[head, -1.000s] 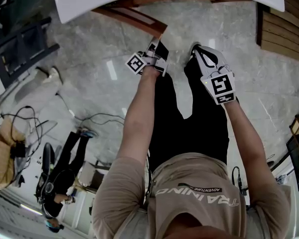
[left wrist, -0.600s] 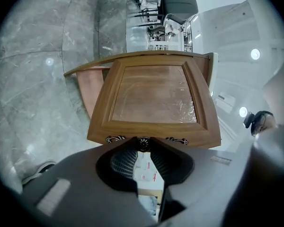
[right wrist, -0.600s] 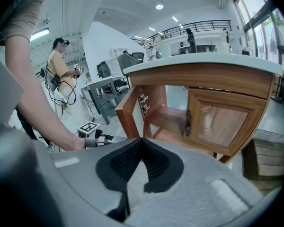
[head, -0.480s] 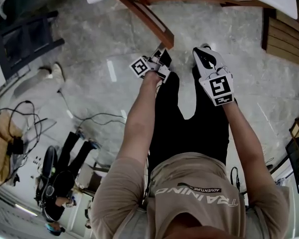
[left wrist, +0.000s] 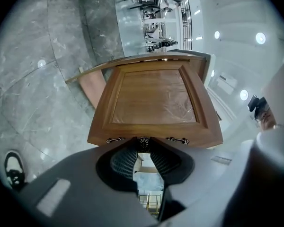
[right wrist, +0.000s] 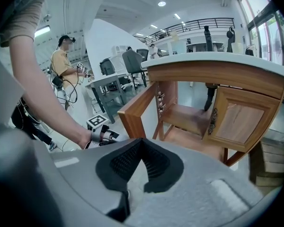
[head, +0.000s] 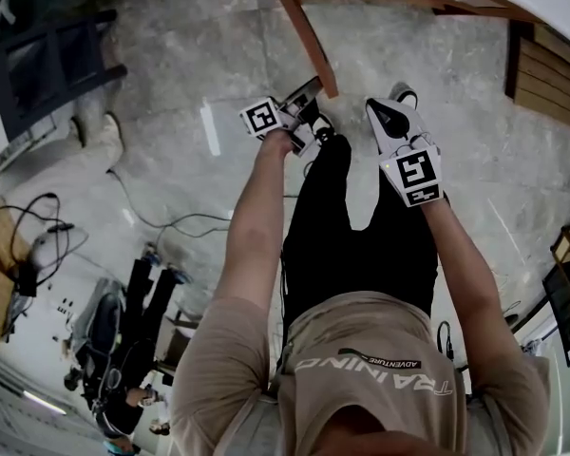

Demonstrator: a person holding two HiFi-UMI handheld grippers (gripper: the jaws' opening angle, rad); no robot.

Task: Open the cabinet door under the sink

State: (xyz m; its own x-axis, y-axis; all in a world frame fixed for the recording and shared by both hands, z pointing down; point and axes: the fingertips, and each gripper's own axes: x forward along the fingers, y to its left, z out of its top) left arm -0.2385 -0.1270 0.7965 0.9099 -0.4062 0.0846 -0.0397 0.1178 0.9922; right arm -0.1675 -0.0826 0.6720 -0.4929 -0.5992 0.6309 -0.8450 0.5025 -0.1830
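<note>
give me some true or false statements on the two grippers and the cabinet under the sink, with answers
1. The left gripper is shut on the knob of the cabinet door. True.
2. The right gripper grips the second door. False: its jaws are together on nothing, and it is held apart from that door.
3. The held door is swung out, so the shelf inside shows. True.
4. The worktop above the doors is dark wood. False: it is pale, white or light grey; only the frame and doors below it are brown wood.
</note>
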